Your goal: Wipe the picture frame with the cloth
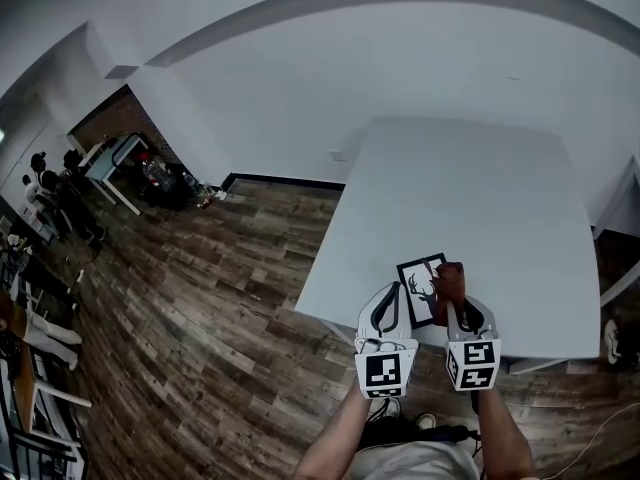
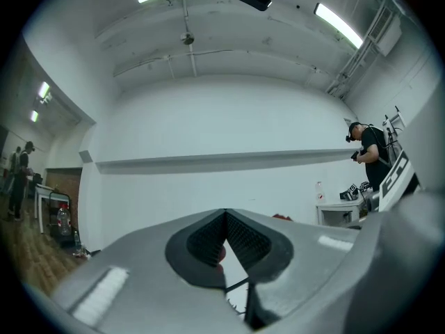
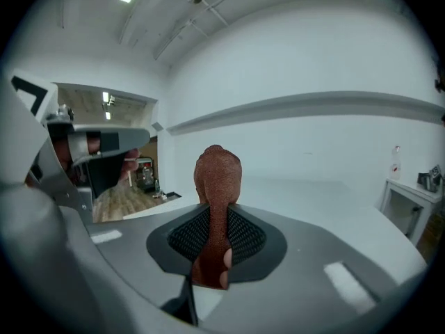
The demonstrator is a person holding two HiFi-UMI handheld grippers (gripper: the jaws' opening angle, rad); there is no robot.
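Note:
The picture frame [image 1: 421, 288], black-edged with a deer print, lies near the front edge of the white table [image 1: 470, 188]. My left gripper [image 1: 387, 296] is shut, its tips at the frame's left edge. In the left gripper view a strip of the frame [image 2: 240, 301] shows through the gap below the touching pads [image 2: 208, 239], and nothing sits between the tips. My right gripper [image 1: 453, 304] is shut on a reddish-brown cloth [image 1: 448, 280], which touches the frame's right side. In the right gripper view the cloth [image 3: 217, 172] sticks up bunched between the pads [image 3: 243, 235].
The table's near edge runs just under both grippers, with wood floor [image 1: 200, 298] to the left. People and a desk [image 1: 110, 163] stand far off at the left. A person [image 2: 368, 152] stands by a small white stand [image 2: 337, 211] at the right.

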